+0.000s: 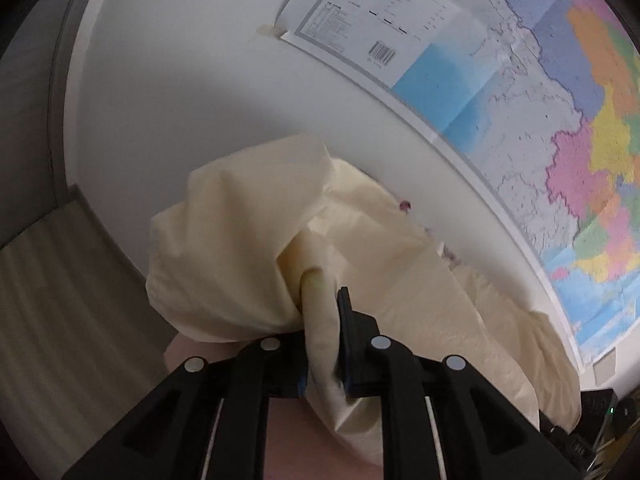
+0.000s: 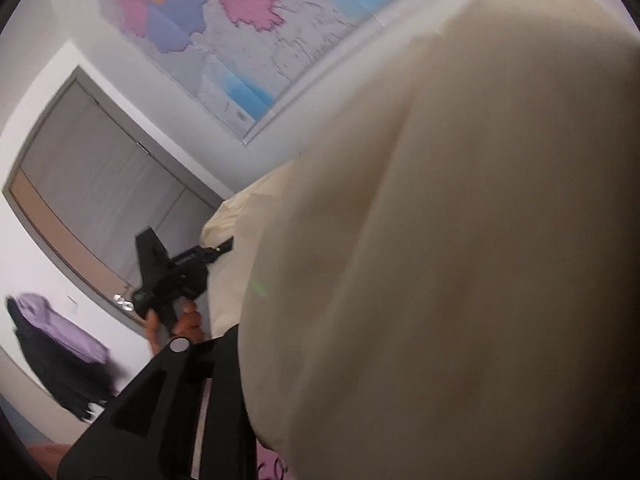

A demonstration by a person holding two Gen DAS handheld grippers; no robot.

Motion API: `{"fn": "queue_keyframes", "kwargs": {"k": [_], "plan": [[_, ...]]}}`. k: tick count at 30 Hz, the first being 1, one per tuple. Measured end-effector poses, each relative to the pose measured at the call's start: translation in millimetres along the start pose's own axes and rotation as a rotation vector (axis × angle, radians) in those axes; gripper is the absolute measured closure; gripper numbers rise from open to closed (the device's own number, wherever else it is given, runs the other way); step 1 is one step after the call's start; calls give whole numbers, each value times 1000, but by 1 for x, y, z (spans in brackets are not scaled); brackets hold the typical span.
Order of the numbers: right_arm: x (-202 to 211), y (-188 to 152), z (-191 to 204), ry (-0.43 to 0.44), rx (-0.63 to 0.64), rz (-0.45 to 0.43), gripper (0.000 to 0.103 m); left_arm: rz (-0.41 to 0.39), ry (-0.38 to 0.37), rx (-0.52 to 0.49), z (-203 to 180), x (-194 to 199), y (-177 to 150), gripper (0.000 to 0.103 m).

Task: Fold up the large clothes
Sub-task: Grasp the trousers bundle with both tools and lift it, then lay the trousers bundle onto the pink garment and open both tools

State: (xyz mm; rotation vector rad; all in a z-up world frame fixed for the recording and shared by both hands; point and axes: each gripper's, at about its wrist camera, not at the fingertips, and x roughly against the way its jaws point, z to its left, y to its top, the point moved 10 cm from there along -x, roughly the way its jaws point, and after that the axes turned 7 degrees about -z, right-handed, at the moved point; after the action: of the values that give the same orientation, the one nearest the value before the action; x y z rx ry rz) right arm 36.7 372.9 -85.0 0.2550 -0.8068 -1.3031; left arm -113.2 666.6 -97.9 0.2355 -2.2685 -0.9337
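Observation:
A large cream garment [image 1: 248, 256] hangs bunched in the air in front of the wall. My left gripper [image 1: 322, 304] is shut on a fold of it; cloth runs between the fingers and drapes down to the right. In the right wrist view the same cream garment [image 2: 460, 240] covers most of the frame and hides my right gripper's fingers, so I cannot tell how they stand. The left gripper [image 2: 222, 247] also shows there, held in a hand, its tips at the cloth's left edge.
A colourful wall map [image 1: 540, 100] hangs on the white wall behind the cloth. A grey door [image 2: 100, 188] with a metal handle is at the left. Purple and black clothes [image 2: 60, 344] hang on the wall beside it. Pinkish surface lies below.

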Motion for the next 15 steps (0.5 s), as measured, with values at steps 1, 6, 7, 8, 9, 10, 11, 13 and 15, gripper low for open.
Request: {"fn": "queue_keyframes", "kwargs": {"k": [1,6,7,8,9,10,11,13,15], "plan": [[4,-2,-2,-5,-16,10,72,5,1,-6,0,1,-1,88],[25,-14,-7,-36,-34,42,55,30,90,-98,-13,7,-3,72],[29,-16,-8,-51,-25,46,53,28,111,-126,-15,8,-5,70],[37,-19,-8,-65,-19,48,50,25,135,-156,-17,10,-7,64],[43,-20,-7,-61,-20,45,48,26,158,-178,-15,13,-9,61],[52,-23,-8,-75,-10,48,48,26,173,-191,-12,17,-11,59],[55,-22,-9,-105,8,57,47,23,193,-202,-11,22,-11,54],[68,-24,-9,-123,34,59,45,6,217,-213,-9,34,-12,48],[84,-24,-4,-148,96,57,45,-37,246,-232,-9,53,-10,43]]}}
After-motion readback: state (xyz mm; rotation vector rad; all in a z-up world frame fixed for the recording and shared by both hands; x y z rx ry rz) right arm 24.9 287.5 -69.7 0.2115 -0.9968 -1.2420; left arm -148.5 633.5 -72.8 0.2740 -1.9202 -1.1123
